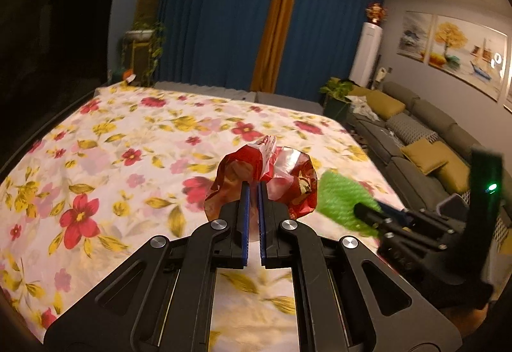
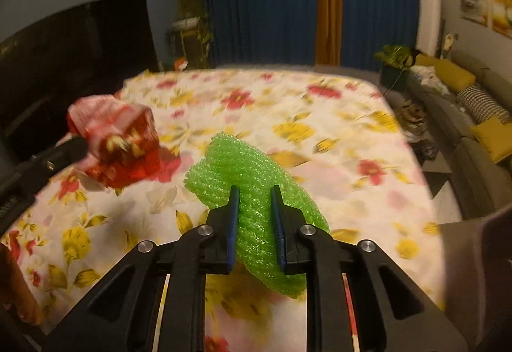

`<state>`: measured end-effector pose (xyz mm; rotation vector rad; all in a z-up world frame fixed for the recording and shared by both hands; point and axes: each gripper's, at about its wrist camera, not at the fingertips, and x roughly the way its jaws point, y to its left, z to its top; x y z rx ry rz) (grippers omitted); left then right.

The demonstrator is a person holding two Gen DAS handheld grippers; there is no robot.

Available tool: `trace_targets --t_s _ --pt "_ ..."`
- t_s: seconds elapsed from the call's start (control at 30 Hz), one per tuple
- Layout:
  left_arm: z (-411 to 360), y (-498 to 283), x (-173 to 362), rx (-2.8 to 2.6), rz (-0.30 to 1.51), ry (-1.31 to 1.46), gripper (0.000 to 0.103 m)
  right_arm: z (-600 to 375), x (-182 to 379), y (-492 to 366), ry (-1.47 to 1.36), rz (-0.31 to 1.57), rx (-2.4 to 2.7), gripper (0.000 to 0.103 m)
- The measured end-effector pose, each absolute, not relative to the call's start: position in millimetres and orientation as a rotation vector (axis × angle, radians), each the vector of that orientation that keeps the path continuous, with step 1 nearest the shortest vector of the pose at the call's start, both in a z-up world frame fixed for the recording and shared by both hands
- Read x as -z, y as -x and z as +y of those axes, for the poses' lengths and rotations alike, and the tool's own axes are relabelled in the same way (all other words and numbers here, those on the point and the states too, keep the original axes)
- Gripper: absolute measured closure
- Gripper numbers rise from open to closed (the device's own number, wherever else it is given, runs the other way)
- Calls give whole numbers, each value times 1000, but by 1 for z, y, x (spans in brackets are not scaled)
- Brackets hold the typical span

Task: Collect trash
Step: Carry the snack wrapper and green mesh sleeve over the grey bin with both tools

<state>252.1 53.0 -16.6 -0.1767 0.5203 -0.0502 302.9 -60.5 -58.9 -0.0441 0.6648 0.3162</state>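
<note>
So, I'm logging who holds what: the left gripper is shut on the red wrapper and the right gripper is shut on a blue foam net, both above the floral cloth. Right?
Not quite: the foam net is green, not blue, as the right wrist view shows between the right gripper fingers. The rest stands: the left gripper is shut on the red wrapper, both above the floral cloth.

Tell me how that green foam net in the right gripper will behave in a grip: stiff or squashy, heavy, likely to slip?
The green foam net looks squashy: it pinches narrow between the right gripper fingers and bulges either side. Probably very light, since it holds its shape with its ends hanging unsupported. Its ribbed mesh surface should resist slipping, though the soft foam could creep out if tugged.
</note>
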Motion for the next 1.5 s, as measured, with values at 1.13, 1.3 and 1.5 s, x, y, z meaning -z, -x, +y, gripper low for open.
trace_targets --t_s 1.13,1.3,1.5 --pt "-237 -185 -6 568 424 -37 99 -322 0 -128 -118 369 192 82" --pt "-245 -191 1 579 440 -44 99 -324 4 -133 -119 376 208 81" --pt "-250 -199 8 583 460 -47 99 -315 6 -139 -113 379 220 81"
